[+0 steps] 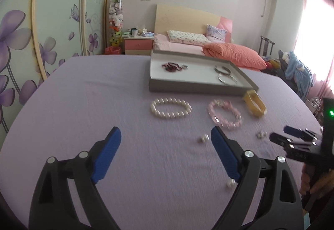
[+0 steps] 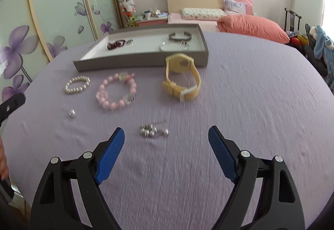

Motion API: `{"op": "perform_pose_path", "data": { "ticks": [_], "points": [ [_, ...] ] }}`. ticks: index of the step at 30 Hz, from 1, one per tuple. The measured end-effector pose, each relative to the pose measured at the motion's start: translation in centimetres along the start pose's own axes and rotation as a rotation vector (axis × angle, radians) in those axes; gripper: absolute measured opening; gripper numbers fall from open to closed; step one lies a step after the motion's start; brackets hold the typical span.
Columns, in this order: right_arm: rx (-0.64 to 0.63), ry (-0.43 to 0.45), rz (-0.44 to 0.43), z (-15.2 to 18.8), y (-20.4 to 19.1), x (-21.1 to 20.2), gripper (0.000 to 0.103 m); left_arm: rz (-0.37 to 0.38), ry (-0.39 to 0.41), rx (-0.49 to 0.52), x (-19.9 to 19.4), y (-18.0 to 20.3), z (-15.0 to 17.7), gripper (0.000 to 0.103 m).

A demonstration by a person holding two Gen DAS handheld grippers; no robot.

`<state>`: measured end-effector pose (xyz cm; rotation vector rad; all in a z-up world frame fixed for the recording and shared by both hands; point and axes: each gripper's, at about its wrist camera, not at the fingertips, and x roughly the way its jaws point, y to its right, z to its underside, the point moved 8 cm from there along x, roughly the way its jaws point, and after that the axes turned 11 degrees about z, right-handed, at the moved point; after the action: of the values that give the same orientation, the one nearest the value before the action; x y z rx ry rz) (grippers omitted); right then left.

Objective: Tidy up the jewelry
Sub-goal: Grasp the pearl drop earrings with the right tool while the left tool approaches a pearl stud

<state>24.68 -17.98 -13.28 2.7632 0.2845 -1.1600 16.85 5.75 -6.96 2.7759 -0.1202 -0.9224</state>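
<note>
A grey tray [image 2: 144, 58] [image 1: 194, 87] at the table's far side holds a dark red bracelet [image 2: 117, 44] and two silver bangles [image 2: 179, 37]. In front of it lie a white pearl bracelet [image 1: 170, 108] [image 2: 77, 84], a pink bead bracelet [image 1: 225, 114] [image 2: 117, 92] and a yellow watch [image 2: 181, 77] [image 1: 254, 102]. Small pearl earrings [image 2: 153, 130] lie just ahead of my right gripper [image 2: 166, 135], which is open and empty. My left gripper [image 1: 166, 136] is open and empty, with a small pearl piece [image 1: 203, 138] beside its right finger.
The table is covered in a lilac cloth [image 2: 240, 94]. Another small pearl [image 2: 72, 113] lies left of the earrings, and one [image 1: 230, 184] lies under my left gripper's right finger. A bed with pink bedding [image 1: 229, 52] and a floral wardrobe [image 1: 20, 42] stand behind.
</note>
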Motion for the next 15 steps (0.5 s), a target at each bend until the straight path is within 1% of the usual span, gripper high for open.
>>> {"op": "perform_pose_path", "data": {
  "ticks": [2,5,7,8,11,13,15],
  "points": [
    [-0.013,-0.014,0.012,0.3,-0.6,0.4,0.082,0.013,-0.012,0.007,0.1,0.4,0.7,0.088],
    [-0.038,-0.036,0.031,0.9,-1.2,0.9,0.075,0.024,-0.025,0.022,0.3,1.1,1.5,0.088],
    [-0.045,-0.063,0.038,1.1,-1.6,1.4,0.067,0.029,-0.031,0.026,0.4,1.4,2.1,0.088],
    [-0.047,-0.074,0.044,1.2,-1.7,1.7,0.066,0.033,-0.033,0.028,0.4,1.5,2.2,0.088],
    [-0.061,-0.068,0.053,0.8,-2.1,1.8,0.06,0.042,-0.039,0.033,0.5,1.8,2.3,0.088],
    [-0.061,-0.064,0.053,0.5,-2.3,2.0,0.051,0.045,-0.039,0.036,0.5,2.0,2.4,0.088],
    [-0.063,-0.062,0.05,0.2,-2.4,2.2,0.047,0.047,-0.043,0.037,0.6,2.2,2.4,0.088]
  ]
}}
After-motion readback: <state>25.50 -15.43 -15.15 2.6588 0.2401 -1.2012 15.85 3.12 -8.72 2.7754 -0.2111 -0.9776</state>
